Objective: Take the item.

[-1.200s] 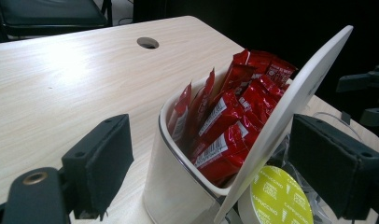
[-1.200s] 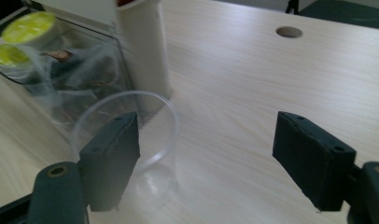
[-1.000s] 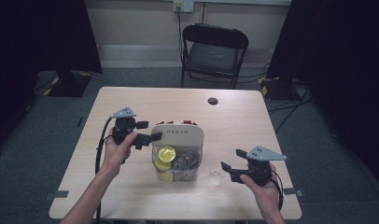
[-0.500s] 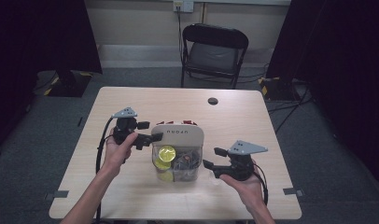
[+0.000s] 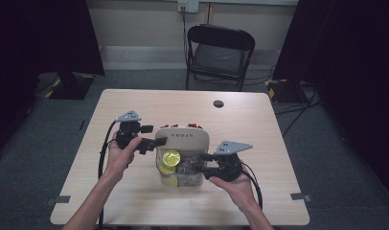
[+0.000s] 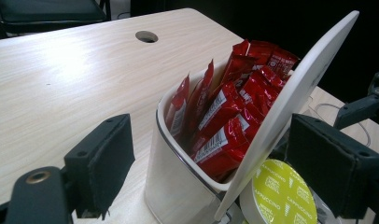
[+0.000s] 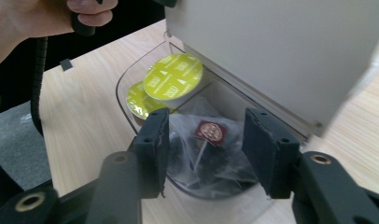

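Pale wood tabletop, high view: clear organiser box near the middle, toward the near edge. Left gripper clamps its white lid, tilted up. Right gripper reaches into the near compartment.

Left gripper view: red sachets packed upright behind the lid; one yellow capsule below.

Right gripper view: jaws have just been closing, now astride a clear tea-bag packet, pads not yet pressing. Two yellow capsules beyond. Lid up; pick still ahead, seemingly.
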### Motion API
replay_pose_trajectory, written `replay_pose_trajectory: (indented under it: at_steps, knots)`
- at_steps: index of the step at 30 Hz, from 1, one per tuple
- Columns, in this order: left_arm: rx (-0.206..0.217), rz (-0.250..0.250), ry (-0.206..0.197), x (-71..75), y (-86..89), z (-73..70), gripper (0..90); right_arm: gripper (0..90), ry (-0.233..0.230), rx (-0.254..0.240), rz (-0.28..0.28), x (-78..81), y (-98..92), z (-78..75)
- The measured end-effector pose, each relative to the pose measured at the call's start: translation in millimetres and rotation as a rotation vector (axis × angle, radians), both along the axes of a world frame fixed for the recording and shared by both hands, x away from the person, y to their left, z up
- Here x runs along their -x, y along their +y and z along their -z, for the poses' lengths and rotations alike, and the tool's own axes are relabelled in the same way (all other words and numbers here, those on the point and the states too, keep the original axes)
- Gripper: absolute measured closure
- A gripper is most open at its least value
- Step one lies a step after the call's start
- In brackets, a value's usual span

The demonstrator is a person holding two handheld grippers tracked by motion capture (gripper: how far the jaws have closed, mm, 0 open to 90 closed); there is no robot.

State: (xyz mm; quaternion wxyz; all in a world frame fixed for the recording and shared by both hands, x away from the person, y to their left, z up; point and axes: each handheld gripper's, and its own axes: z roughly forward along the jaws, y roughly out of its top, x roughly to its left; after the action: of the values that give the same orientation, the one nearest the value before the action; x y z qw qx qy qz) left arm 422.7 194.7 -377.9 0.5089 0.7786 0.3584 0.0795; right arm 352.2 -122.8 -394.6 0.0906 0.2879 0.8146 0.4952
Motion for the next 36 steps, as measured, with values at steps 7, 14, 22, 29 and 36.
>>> replay_pose_trajectory:
  at_steps: [7,14,22,29,36]
  knots:
    - [0.003,0.003,0.008,-0.3,0.1,0.5,14.8,57.9,0.019,0.006,-0.029,-7.3,11.4,2.4]
    - [0.005,0.003,0.013,-0.1,0.4,0.4,15.4,58.2,0.04,0.024,-0.032,-10.7,15.8,8.7]
    - [0.019,0.008,0.014,-1.2,0.9,1.8,15.2,59.9,0.054,0.043,-0.042,-12.9,18.7,12.6]
    - [0.017,0.007,0.013,-1.0,1.3,1.8,15.2,68.1,0.056,0.049,-0.049,-13.5,19.3,13.9]
    - [0.012,0.006,0.018,-0.7,1.6,2.1,15.2,85.7,0.086,0.031,-0.047,-16.0,16.8,17.3]
